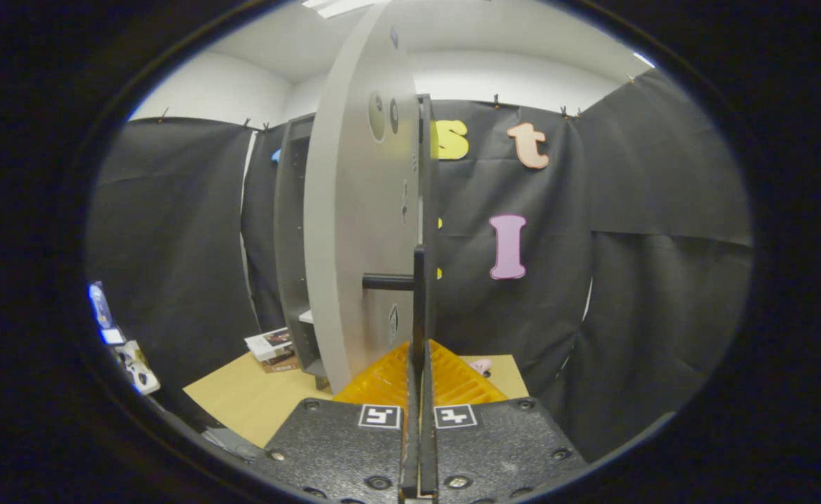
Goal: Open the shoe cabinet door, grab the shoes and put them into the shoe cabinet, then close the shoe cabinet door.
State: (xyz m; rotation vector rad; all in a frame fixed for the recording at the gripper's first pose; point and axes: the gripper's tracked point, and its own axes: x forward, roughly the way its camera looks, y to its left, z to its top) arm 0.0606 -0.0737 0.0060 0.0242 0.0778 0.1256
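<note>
The grey cabinet door (354,231) stands swung open, close in front of me and seen almost edge-on. Its black bar handle (419,294) runs upright down between my fingers, joined to the door by a short black post. My gripper (420,346) is shut on this handle, the two fingers pressed together around the bar. Behind the door, the grey shoe cabinet (290,238) shows its open front and shelves. A small pink shoe (481,365) lies on the wooden table (242,399), just beyond my fingers to the right.
A stack of small books or boxes (271,348) lies on the table beside the cabinet's foot. Black cloth walls close the booth behind and to both sides. Some white and blue items (130,364) sit off the table's left side.
</note>
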